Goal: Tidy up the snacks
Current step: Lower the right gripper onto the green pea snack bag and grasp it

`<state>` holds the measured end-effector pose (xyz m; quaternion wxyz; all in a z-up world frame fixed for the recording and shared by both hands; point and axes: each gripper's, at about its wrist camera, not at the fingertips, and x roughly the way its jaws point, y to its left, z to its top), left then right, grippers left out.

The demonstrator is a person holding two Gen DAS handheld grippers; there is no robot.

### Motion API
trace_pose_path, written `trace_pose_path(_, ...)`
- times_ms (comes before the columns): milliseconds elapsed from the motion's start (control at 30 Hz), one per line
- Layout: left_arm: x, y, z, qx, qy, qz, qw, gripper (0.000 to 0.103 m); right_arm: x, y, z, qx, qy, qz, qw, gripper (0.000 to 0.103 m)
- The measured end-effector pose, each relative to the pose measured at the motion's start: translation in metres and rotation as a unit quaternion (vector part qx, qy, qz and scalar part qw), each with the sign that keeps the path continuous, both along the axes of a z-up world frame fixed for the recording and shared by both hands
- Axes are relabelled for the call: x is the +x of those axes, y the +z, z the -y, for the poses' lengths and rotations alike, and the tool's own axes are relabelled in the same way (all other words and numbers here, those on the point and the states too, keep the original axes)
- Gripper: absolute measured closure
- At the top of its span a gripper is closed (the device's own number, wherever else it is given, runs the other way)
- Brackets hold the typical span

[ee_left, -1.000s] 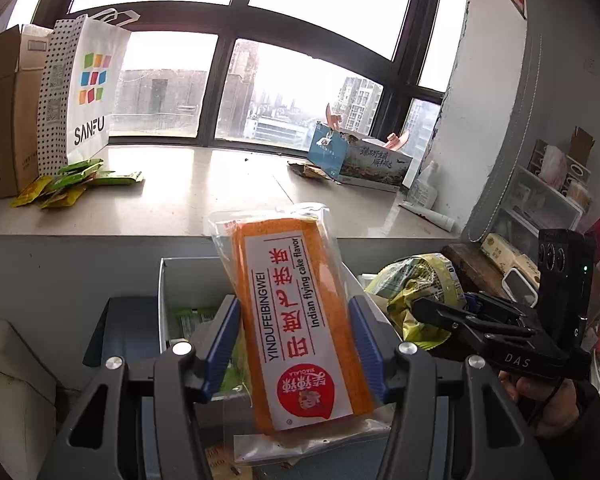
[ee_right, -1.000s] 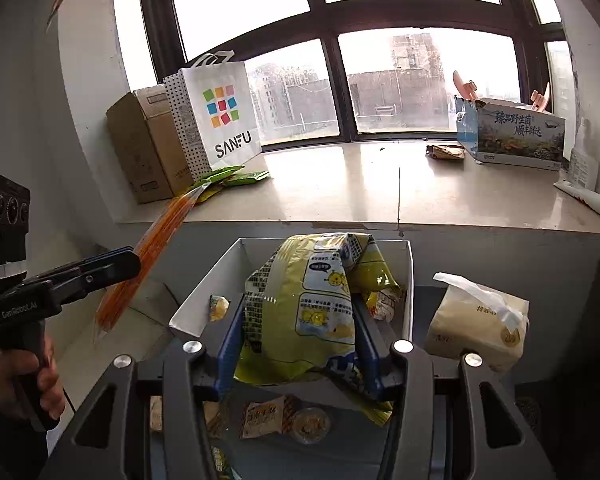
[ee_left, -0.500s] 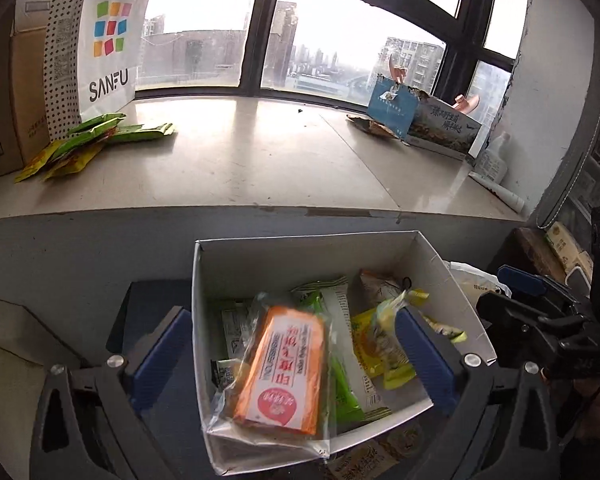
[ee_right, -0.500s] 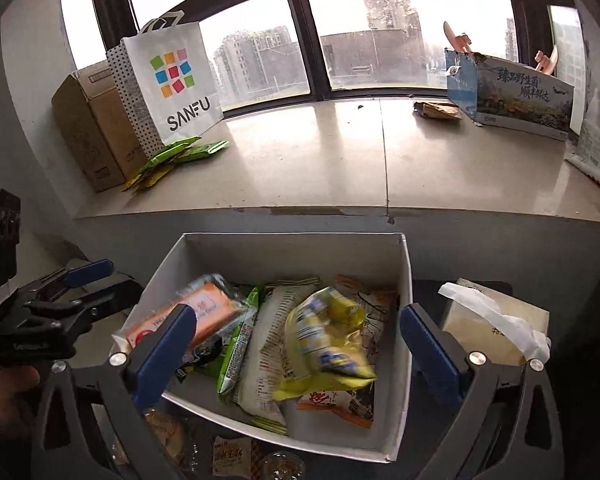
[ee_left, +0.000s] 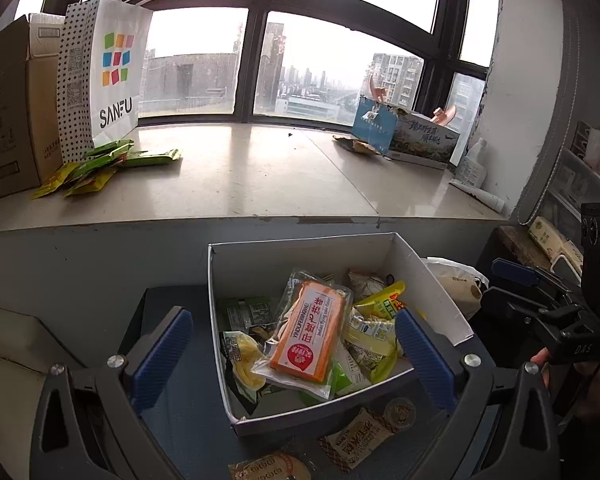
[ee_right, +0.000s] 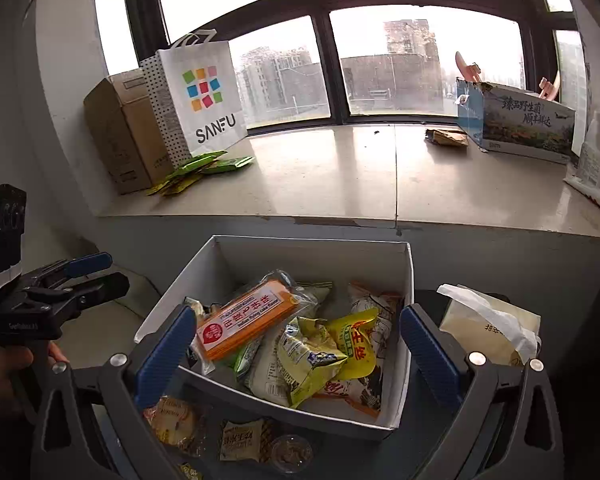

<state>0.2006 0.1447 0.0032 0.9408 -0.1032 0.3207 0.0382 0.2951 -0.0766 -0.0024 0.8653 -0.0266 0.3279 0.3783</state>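
A white box (ee_left: 428,276) (ee_right: 180,292) holds several snack packets. An orange flying-cake pack (ee_left: 310,338) (ee_right: 246,318) lies on top at the box's left. A yellow-green chip bag (ee_right: 312,354) (ee_left: 370,332) lies to its right. My left gripper (ee_left: 292,356) is open and empty, jaws wide, just in front of the box. My right gripper (ee_right: 296,354) is open and empty, jaws wide over the box's near rim. Each gripper shows at the edge of the other's view: the right (ee_left: 540,304), the left (ee_right: 60,284).
Loose snacks (ee_right: 204,436) lie on the dark surface (ee_left: 180,420) in front of the box. A tissue pack (ee_right: 488,324) sits right of it. On the windowsill (ee_left: 260,176) behind stand a SANFU bag (ee_left: 108,76), a carton (ee_left: 12,104), green packets (ee_left: 100,164) and a blue box (ee_left: 408,136).
Both grippers opened and let go: the orange cake pack and the yellow-green bag dropped into the white box. Both grippers have since drawn back a little.
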Motion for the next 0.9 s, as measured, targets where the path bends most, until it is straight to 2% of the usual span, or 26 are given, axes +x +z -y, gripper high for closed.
trace_pose_path(100,-0.033,-0.001,0.011,0.013,-0.011,0.008,0.9998,0.0,-0.035,0.006,0.01,0.008,0.018,0.03,0.999,0.0)
trace_pose_path(200,-0.07,-0.004,0.019,0.005,-0.025,0.014,0.9996,0.0,-0.072,0.005,0.023,0.019,0.036,0.044,0.998,0.0)
trace_pose_path(267,-0.09,-0.01,0.024,0.001,-0.031,0.006,0.9995,0.0,-0.097,0.002,0.03,0.027,0.051,0.047,0.997,0.0)
trace_pose_path(333,-0.11,-0.018,0.03,0.004,-0.018,-0.003,0.9998,0.0,-0.12,-0.002,0.037,0.034,0.059,0.051,0.996,0.0)
trace_pose_path(533,-0.162,-0.038,0.055,-0.014,-0.024,0.002,0.9996,0.0,-0.171,-0.032,0.056,0.033,0.07,0.022,0.997,0.0)
trace_pose_path(700,-0.185,-0.046,0.073,-0.019,-0.034,0.002,0.9992,0.0,-0.201,-0.049,0.079,0.024,0.048,0.02,0.998,0.0)
trace_pose_path(767,-0.189,-0.047,0.083,-0.015,-0.055,0.003,0.9984,0.0,-0.208,-0.053,0.088,0.017,0.038,0.026,0.999,0.0)
trace_pose_path(900,-0.187,-0.048,0.095,-0.006,-0.065,-0.005,0.9978,0.0,-0.212,-0.057,0.107,0.018,0.026,0.024,0.999,0.0)
